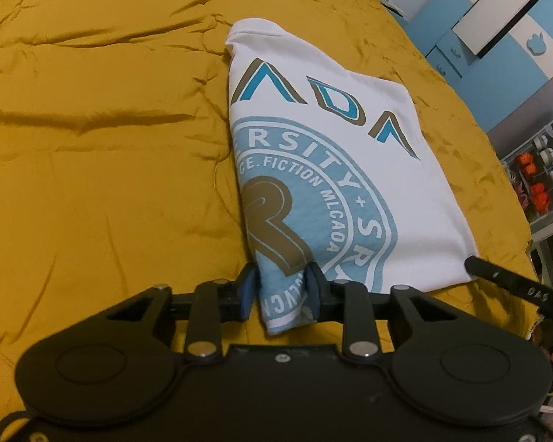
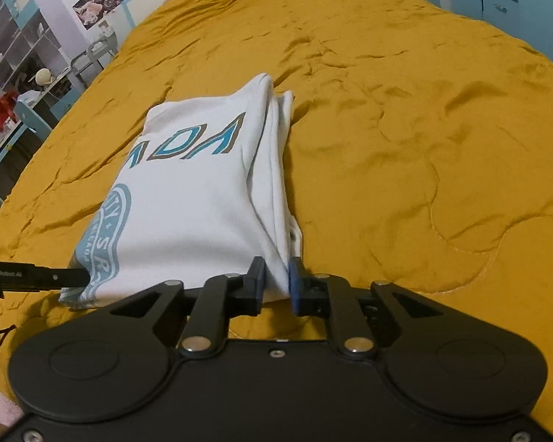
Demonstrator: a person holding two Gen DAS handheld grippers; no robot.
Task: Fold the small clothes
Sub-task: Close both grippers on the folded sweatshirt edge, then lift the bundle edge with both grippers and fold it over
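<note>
Yellow bedspread (image 1: 92,147) carries folded white shirt (image 1: 350,129); left gripper (image 1: 282,287) and right gripper (image 2: 276,283) jaws pinching its 6 o'clock corners.

Black claw (image 1: 282,287), blue pads (image 1: 247,294), silver screws

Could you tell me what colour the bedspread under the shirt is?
Mustard yellow bedspread, clearest in the right wrist view.

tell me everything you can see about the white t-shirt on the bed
The white t-shirt is soft knit cotton by its look, folded into a narrow stacked panel on the mustard quilted bedspread. Its top face carries blue and tan lettering above a light blue round seal. Layered edges show along one long side. The left claw pinches one near corner, the right claw the other, and the near end lifts slightly.
</note>
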